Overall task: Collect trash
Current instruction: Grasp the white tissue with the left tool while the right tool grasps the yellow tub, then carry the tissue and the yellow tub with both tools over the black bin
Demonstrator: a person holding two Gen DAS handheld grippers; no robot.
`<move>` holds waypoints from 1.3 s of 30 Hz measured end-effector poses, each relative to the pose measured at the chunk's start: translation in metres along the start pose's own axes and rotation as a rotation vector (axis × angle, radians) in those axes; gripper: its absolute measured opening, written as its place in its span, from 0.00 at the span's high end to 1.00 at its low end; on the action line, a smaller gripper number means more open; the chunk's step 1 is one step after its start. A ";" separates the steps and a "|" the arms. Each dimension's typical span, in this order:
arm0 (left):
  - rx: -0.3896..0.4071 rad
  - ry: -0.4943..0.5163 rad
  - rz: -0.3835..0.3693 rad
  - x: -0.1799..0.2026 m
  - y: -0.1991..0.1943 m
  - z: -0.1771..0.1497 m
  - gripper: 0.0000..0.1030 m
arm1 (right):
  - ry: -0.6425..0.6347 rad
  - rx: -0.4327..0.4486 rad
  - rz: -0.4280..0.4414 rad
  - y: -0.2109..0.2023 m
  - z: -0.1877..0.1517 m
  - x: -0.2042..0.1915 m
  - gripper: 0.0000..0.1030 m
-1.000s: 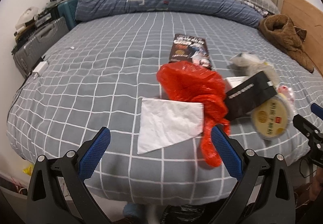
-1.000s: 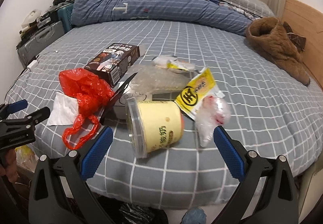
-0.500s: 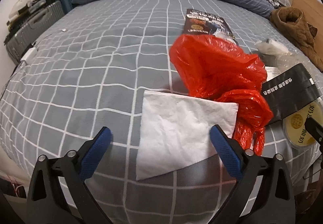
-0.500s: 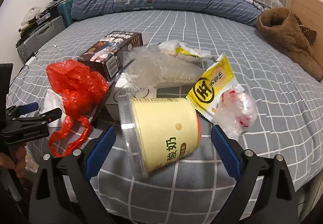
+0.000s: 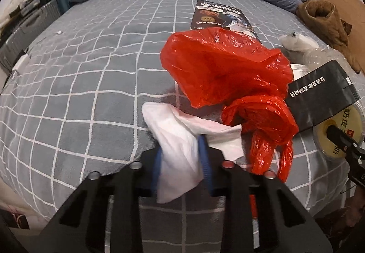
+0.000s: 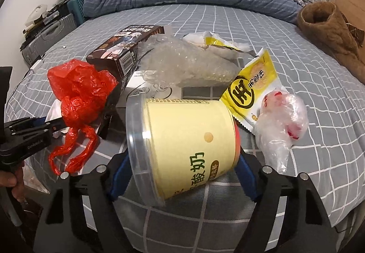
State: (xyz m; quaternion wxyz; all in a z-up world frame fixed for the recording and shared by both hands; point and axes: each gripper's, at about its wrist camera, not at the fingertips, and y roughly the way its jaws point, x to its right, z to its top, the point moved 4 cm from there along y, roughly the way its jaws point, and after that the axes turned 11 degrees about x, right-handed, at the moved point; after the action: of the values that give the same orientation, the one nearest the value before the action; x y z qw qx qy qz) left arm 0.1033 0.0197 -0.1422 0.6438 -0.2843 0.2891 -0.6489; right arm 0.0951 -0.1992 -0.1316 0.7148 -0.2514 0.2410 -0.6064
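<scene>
My left gripper (image 5: 181, 161) is shut on a white paper tissue (image 5: 180, 139), bunched between the blue pads at the bed's front edge. A crumpled red plastic bag (image 5: 225, 70) lies just beyond and right of it. My right gripper (image 6: 182, 168) is closed around a pale yellow yogurt tub (image 6: 182, 139) lying on its side, one pad on each end. In the right wrist view the red bag (image 6: 79, 93) sits left of the tub, and the left gripper (image 6: 49, 126) shows beside it.
Other trash on the grey checked bed (image 5: 91, 70): a dark snack box (image 6: 125, 47), bubble wrap (image 6: 182, 63), a yellow snack packet (image 6: 251, 86), a clear bag with red bits (image 6: 282, 120), a black paper bag (image 5: 319, 98). A brown garment (image 6: 330, 32) lies far right. Suitcases (image 6: 52, 34) stand left.
Both grippers moved forward and closed. The left one gathered the flat tissue into a bunch. The right one closed on the yogurt tub.
</scene>
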 end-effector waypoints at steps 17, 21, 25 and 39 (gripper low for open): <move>0.040 -0.016 -0.018 0.001 -0.022 0.007 0.95 | 0.011 0.027 -0.006 -0.013 0.007 0.004 0.28; 0.050 -0.017 -0.007 0.000 -0.030 0.010 0.95 | 0.010 0.034 -0.007 -0.020 0.011 0.005 0.28; 0.066 -0.014 0.007 -0.002 -0.038 0.012 0.95 | 0.005 0.048 -0.009 -0.030 0.017 0.005 0.28; 0.111 -0.013 0.023 0.002 -0.075 0.017 0.95 | 0.008 0.102 -0.026 -0.068 0.028 0.007 0.28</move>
State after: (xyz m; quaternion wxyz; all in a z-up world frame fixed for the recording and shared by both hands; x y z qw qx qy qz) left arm 0.0660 0.0179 -0.0753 0.6680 -0.2490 0.2518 -0.6545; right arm 0.0635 -0.2131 -0.0660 0.7177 -0.2156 0.2093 -0.6282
